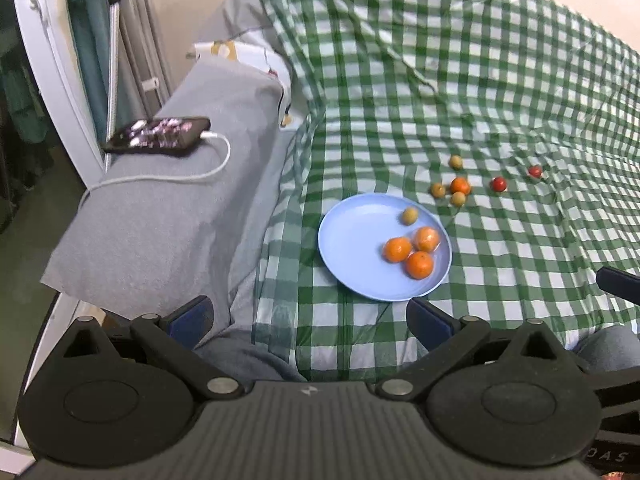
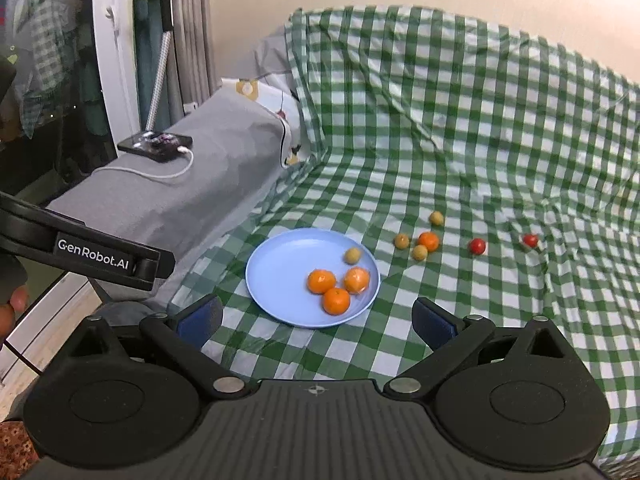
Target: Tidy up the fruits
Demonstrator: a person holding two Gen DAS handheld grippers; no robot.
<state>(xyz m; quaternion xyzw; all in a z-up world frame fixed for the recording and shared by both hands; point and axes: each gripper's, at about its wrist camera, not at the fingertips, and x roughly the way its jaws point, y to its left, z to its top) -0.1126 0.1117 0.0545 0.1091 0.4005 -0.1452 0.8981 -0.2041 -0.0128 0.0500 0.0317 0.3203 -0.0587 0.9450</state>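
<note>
plate [image 2: 280, 264]: we see it blue, on the checked cloth [image 2: 440, 160], holding three oranges [image 2: 336, 301] and one small yellowish fruit.
loose fruit [image 2: 428, 241]: on cloth, right of plate.
left gripper [image 1: 308, 318]: spread, empty.
right gripper [image 2: 318, 318]: spread, empty.

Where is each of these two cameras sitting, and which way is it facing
Left wrist view: rides on the left claw, looking forward and down at the blue plate on the checked cloth; its own open fingers show, with a tip of the right claw at the right edge.
Right wrist view: rides on the right claw, facing the same plate from further right; its open fingers show, plus the left claw's body and fingertips of a hand at left.
Shared: plate, oranges, loose fruit, phone.
</note>
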